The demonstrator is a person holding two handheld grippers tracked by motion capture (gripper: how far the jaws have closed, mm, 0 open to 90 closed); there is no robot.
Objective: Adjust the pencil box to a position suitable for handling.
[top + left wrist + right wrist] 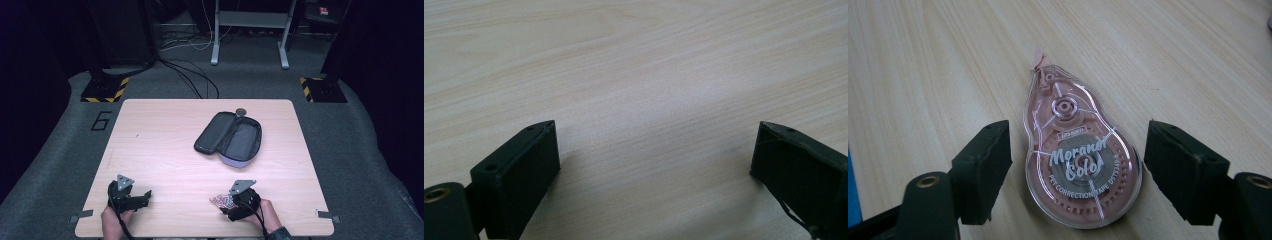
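Note:
A pink see-through correction tape dispenser (1075,160) lies flat on the wooden table, its tip pointing away from the camera. My right gripper (1078,155) is open, one jaw on each side of the dispenser with a small gap to both. From above, the dispenser (221,201) peeks out left of my right gripper (231,207) near the front edge. My left gripper (145,196) sits at the front left, open over bare wood (654,145). A dark pencil case (230,138) lies unzipped and open in the middle of the table, its inside looking empty.
A small round dark object (241,111) rests at the table's far edge behind the pencil case. The wooden table (160,140) stands on grey carpet. Metal clips (80,216) sit at the front corners. Cables and a metal frame lie on the floor beyond.

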